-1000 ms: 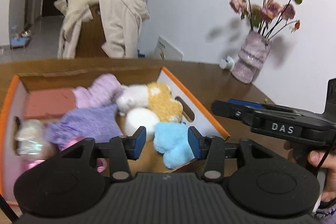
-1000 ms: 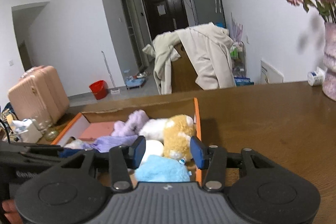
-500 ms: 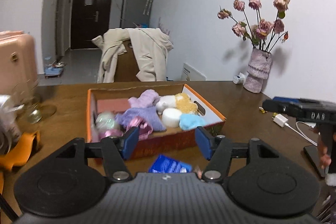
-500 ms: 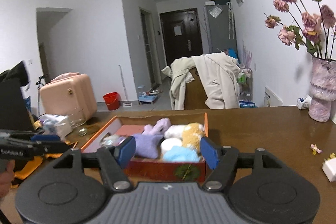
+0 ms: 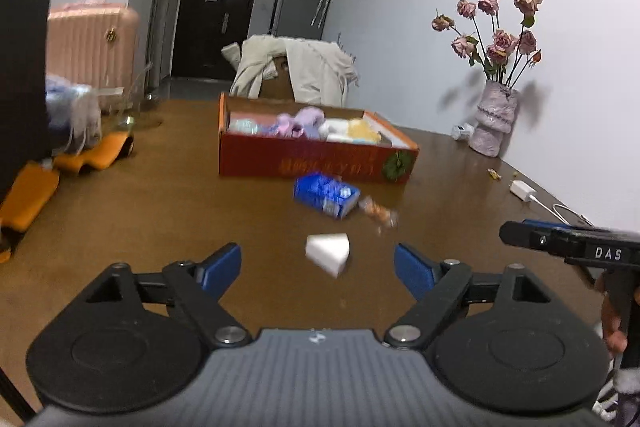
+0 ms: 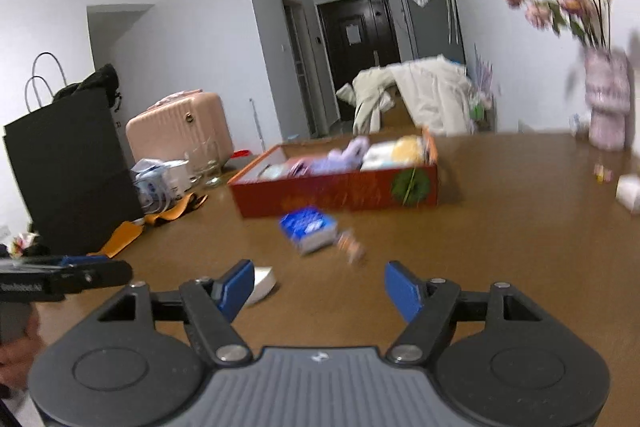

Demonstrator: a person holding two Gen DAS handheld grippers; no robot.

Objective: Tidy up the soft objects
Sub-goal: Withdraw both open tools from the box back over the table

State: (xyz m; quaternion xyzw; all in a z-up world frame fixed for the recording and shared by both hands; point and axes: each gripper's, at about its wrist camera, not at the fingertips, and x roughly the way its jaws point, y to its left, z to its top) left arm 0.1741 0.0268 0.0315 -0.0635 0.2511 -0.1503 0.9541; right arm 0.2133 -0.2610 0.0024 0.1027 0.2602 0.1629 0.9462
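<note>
Now both grippers hang empty-jawed over the table (image 5: 168, 211).
Left gripper (image 5: 318, 269) has just been spreading, the white wedge (image 5: 328, 251) lying just beyond its fingers; right gripper (image 6: 319, 289) gapes too; the red box (image 5: 316, 155) of soft toys (image 5: 298, 121) sits well ahead.

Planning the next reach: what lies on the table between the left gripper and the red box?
In the left wrist view: a white wedge nearest the left gripper, then a blue packet and a small wrapper before the red box.

Left tongs (image 5: 317, 264) agape, just been opening, nothing gripped; right tongs (image 6: 319, 285) likewise wide, empty.
</note>
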